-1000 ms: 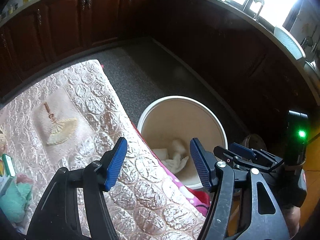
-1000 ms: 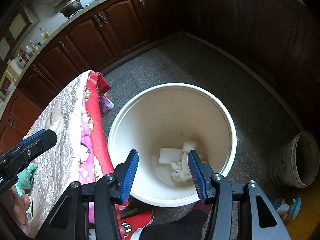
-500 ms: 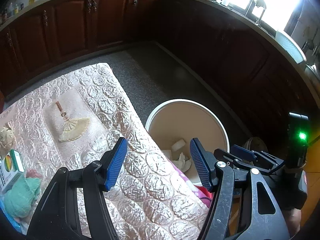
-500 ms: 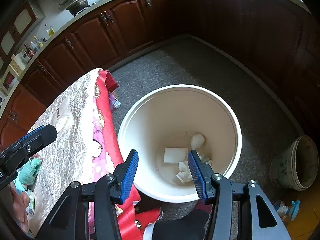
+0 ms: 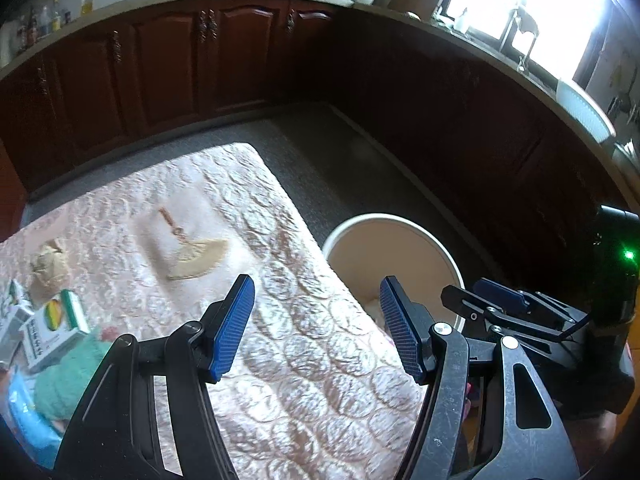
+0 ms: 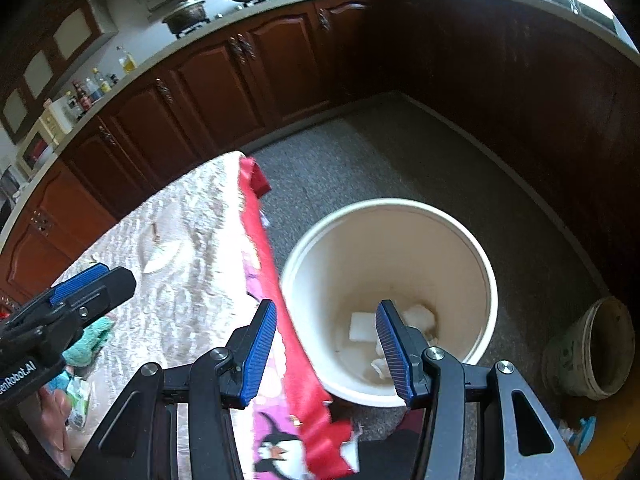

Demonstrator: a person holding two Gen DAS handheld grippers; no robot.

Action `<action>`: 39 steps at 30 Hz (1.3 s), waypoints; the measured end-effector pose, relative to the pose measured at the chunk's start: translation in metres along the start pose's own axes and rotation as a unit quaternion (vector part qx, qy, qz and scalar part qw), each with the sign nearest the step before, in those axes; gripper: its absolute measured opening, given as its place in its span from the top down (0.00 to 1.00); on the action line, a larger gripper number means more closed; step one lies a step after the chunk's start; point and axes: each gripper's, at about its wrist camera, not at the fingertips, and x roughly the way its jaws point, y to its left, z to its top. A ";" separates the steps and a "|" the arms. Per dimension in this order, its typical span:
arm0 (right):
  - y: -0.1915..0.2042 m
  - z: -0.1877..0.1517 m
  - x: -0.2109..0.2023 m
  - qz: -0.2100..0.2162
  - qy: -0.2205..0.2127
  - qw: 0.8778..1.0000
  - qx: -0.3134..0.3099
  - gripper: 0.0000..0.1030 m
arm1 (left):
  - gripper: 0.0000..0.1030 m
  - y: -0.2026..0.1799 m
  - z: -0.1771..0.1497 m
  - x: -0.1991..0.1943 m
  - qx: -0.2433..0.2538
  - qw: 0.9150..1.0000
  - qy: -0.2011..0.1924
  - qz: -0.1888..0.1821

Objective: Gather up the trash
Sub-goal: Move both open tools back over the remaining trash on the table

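Several white scraps [image 6: 416,316] inside bucket [image 6: 490,280], beside quilted table [image 5: 280,320].

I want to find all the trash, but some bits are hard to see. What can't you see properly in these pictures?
- White scraps in the bucket: partly behind the right gripper; in the left view the table edge hides nearly all the bucket's bottom.
- Small green box: print blurred and too small.
- Teal cloth: cut off by the left gripper frame and picture edge.
- Crumpled beige lump: too blurred to name.
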 end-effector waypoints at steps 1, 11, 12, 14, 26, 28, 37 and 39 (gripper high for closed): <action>0.005 0.001 -0.004 0.002 -0.005 1.000 -0.004 0.52 | 0.38 0.004 0.000 -0.005 -0.004 1.000 -0.003 0.001; 0.063 0.006 -0.031 0.017 -0.061 0.996 -0.056 0.41 | 0.38 0.050 -0.010 -0.060 -0.027 0.998 -0.048 0.043; 0.072 0.004 -0.033 0.019 -0.065 0.996 -0.063 0.41 | 0.38 0.055 -0.011 -0.066 -0.031 0.997 -0.053 0.047; 0.087 0.005 -0.036 0.027 -0.069 0.994 -0.075 0.41 | 0.38 0.065 -0.014 -0.076 -0.037 0.996 -0.059 0.056; 0.166 0.004 -0.046 0.056 -0.090 0.985 -0.139 0.39 | 0.38 0.125 -0.037 -0.134 -0.064 0.986 -0.097 0.115; 0.178 0.003 -0.046 0.061 -0.092 0.983 -0.148 0.39 | 0.38 0.135 -0.042 -0.141 -0.070 0.985 -0.102 0.123; 0.234 -0.008 -0.046 0.091 -0.092 0.973 -0.194 0.36 | 0.38 0.191 -0.068 -0.178 -0.104 0.977 -0.107 0.152; 0.241 -0.013 -0.046 0.096 -0.090 0.970 -0.203 0.35 | 0.38 0.208 -0.075 -0.185 -0.116 0.975 -0.102 0.158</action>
